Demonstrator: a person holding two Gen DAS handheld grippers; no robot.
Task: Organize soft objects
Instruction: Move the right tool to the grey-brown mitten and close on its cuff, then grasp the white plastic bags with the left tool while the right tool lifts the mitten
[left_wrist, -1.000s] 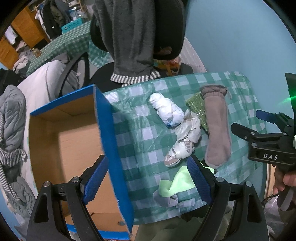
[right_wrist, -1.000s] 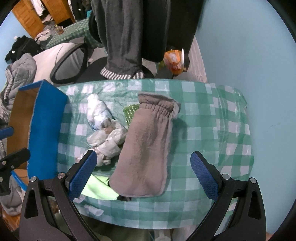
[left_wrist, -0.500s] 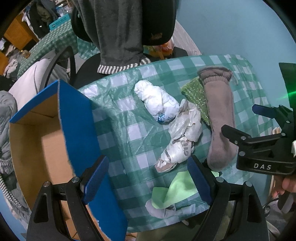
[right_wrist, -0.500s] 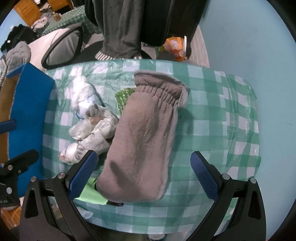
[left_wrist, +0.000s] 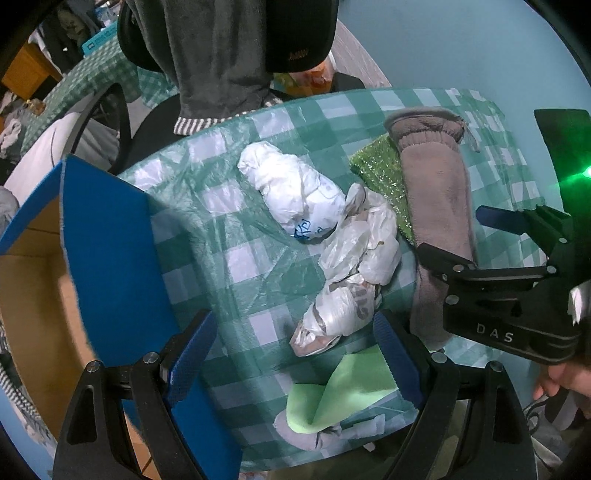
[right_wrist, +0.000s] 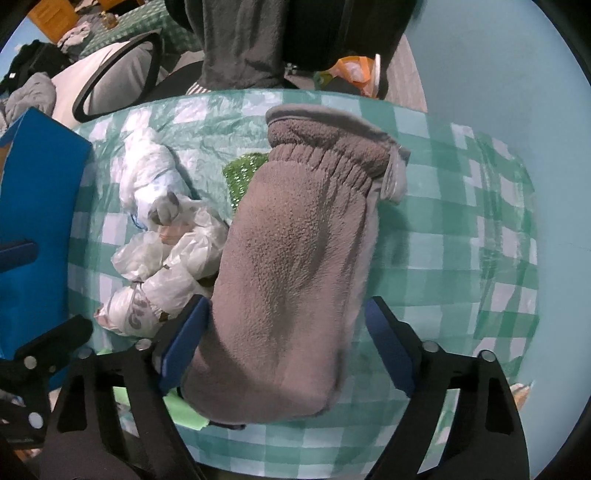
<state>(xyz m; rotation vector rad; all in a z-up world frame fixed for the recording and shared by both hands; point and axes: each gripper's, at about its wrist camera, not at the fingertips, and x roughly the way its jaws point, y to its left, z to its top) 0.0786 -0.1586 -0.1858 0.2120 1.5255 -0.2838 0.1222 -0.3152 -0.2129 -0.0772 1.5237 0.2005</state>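
Note:
A grey fleece mitten (right_wrist: 295, 277) lies lengthwise on the green checked tablecloth (right_wrist: 443, 240). My right gripper (right_wrist: 286, 347) points down over its closed end. Its jaws are closing with the mitten between them, and a gap still shows at the right pad (right_wrist: 388, 350). My left gripper (left_wrist: 291, 358) hangs open above the crumpled clear plastic bags (left_wrist: 354, 266) and a light green cloth (left_wrist: 343, 387). A white knotted bag (left_wrist: 295, 192) and a glittery green cloth (left_wrist: 380, 173) lie further back. In the left wrist view the right gripper (left_wrist: 465, 240) straddles the mitten (left_wrist: 436, 206).
An open cardboard box with blue walls (left_wrist: 107, 240) stands against the table's left side. Behind the table is an office chair (right_wrist: 110, 74) draped with dark clothing (left_wrist: 221, 55). A pale blue wall (right_wrist: 498, 74) runs along the right. An orange packet (right_wrist: 354, 70) sits behind the table.
Both grippers have sunk toward the table, so the objects look larger. The right jaws have narrowed around the mitten. The left gripper has shifted from the box edge toward the bags.

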